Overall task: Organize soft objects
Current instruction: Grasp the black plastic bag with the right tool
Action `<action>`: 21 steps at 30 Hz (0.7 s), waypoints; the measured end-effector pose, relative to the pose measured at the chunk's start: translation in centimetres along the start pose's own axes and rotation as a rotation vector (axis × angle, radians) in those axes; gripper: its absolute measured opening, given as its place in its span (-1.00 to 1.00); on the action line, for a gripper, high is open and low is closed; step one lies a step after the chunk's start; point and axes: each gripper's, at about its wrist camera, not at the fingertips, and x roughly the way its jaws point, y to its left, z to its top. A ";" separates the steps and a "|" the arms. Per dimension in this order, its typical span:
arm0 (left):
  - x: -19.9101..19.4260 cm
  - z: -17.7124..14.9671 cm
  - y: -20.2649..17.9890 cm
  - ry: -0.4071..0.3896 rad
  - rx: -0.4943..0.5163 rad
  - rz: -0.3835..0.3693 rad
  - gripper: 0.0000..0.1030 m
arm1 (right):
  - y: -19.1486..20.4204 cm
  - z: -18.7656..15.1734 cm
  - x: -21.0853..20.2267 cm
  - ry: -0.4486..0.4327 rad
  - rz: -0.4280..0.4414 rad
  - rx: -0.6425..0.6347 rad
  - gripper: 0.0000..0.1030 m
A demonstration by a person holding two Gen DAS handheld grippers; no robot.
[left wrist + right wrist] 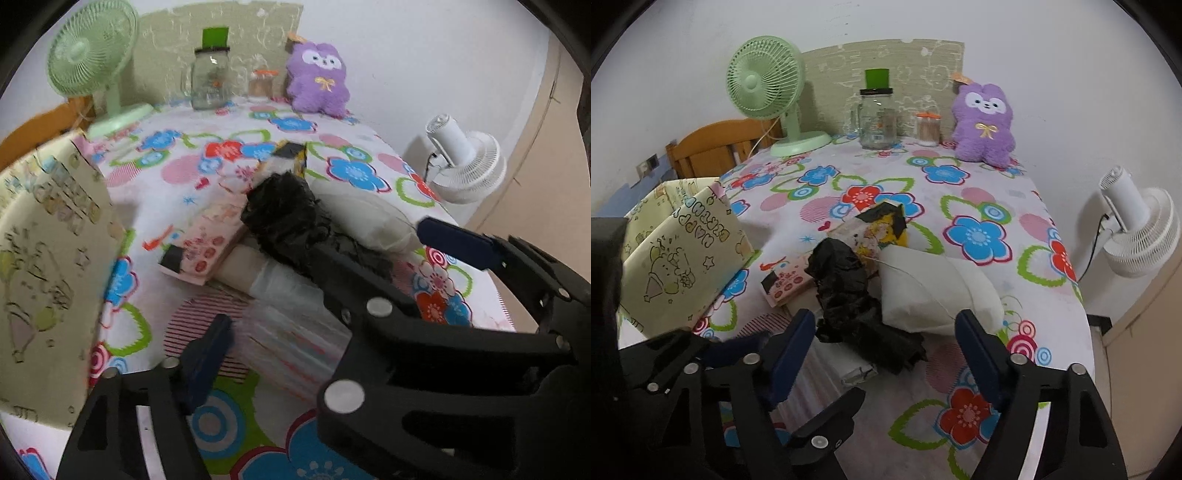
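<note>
Both claws spread, right claw (886, 354) over black bag (846, 291), white pillow (934, 291) beside

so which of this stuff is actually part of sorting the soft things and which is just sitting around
Part of the job:
- black crumpled bag
- white pillow
- pink printed packet
- clear wrapped pack
- yellow gift bag
- purple plush toy, possibly

Just lying about:
- green desk fan
- glass jar mug
- small orange-lidded jar
- white fan
</note>
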 end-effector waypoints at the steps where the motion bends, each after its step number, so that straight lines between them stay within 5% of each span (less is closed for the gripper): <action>1: -0.1 0.0 0.0 -0.002 0.001 0.001 0.40 | 0.1 0.1 0.1 0.001 0.007 -0.004 0.48; 8: -0.5 0.0 0.8 0.015 0.006 0.003 0.17 | 1.3 0.7 0.5 -0.001 0.055 -0.047 0.30; 19: -0.9 -0.3 1.6 0.021 0.011 0.060 0.18 | 2.6 0.9 2.0 0.041 0.119 -0.067 0.11; 21: -0.7 -0.4 1.7 0.029 0.008 0.064 0.18 | 2.6 0.7 2.5 0.063 0.135 -0.052 -0.05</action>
